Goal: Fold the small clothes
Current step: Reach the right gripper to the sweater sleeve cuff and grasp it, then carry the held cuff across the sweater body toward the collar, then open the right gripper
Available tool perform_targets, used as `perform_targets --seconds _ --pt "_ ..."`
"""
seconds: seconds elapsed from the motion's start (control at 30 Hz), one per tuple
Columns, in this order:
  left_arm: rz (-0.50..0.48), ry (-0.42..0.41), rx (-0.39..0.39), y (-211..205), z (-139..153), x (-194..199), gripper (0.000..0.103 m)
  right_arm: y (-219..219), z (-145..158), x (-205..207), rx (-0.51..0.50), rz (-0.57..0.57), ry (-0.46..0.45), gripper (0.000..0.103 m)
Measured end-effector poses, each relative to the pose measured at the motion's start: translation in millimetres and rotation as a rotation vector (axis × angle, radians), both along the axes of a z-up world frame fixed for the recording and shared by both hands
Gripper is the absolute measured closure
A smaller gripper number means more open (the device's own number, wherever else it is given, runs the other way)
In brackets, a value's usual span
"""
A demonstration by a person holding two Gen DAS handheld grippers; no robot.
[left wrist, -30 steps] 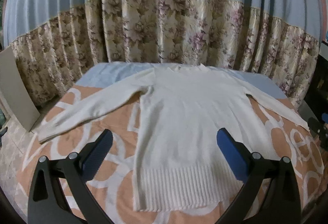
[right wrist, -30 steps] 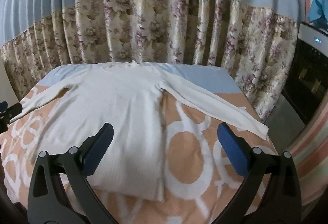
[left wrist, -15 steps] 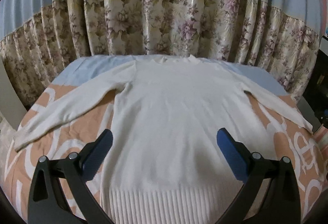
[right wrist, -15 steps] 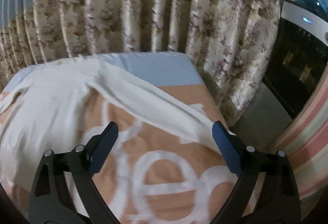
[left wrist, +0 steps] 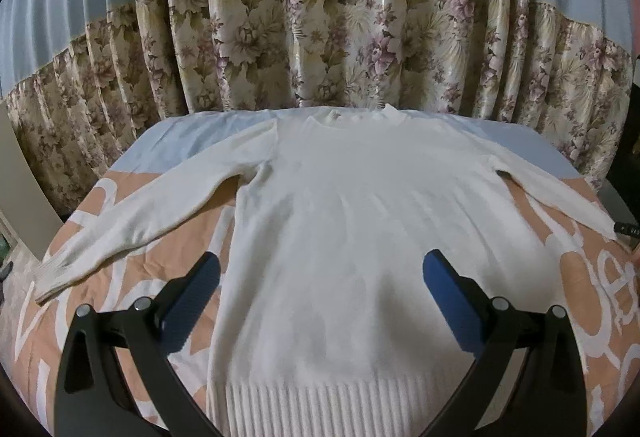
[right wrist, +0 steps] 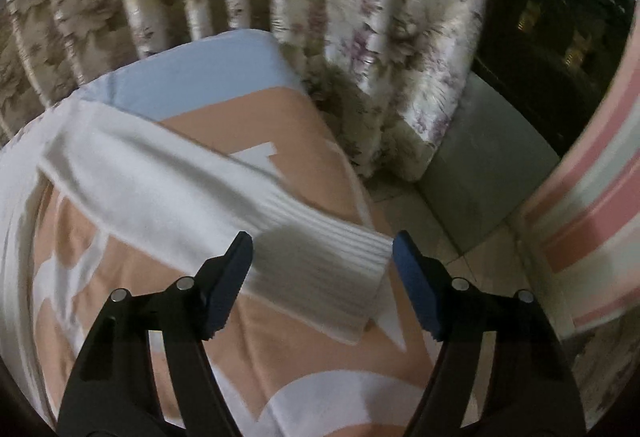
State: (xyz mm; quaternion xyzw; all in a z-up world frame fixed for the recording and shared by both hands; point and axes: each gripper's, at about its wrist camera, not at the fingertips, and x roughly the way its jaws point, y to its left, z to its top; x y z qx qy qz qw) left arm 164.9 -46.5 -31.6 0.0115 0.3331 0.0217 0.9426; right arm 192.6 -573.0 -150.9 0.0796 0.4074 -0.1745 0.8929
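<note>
Now R gripper (right wrist: 322, 251), jaws narrowed but apart, has closed in on sleeve cuff (right wrist: 324, 269); L gripper (left wrist: 320, 273) hovers apart over sweater (left wrist: 360, 237).

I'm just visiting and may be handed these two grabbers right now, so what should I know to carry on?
Left gripper: open, empty, above the white knit sweater, which lies flat on the orange-and-white patterned bedcover.
Right gripper: open, fingers either side of the ribbed cuff of the right sleeve, not closed on it.
Done: sweater spread out, both sleeves out to the sides.
Left: every fold; probably grip this cuff and bring the sleeve across the body first.
</note>
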Motion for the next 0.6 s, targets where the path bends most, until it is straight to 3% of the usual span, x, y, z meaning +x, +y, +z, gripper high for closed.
perform_targets --seconds 0.17,0.27,0.43,0.6 --pt "0.005 0.013 0.004 0 -8 4 0.002 4 -10 9 -0.022 0.014 0.031 0.031" --pt "-0.002 0.024 0.005 -2 -12 6 0.002 7 -10 8 -0.011 0.034 0.018 0.043" --pt "-0.020 0.019 0.014 -6 -12 6 0.002 16 -1 8 -0.053 0.051 0.016 0.082" --pt "-0.023 0.011 0.022 -5 -9 10 0.002 22 7 6 -0.026 0.062 -0.006 0.087"
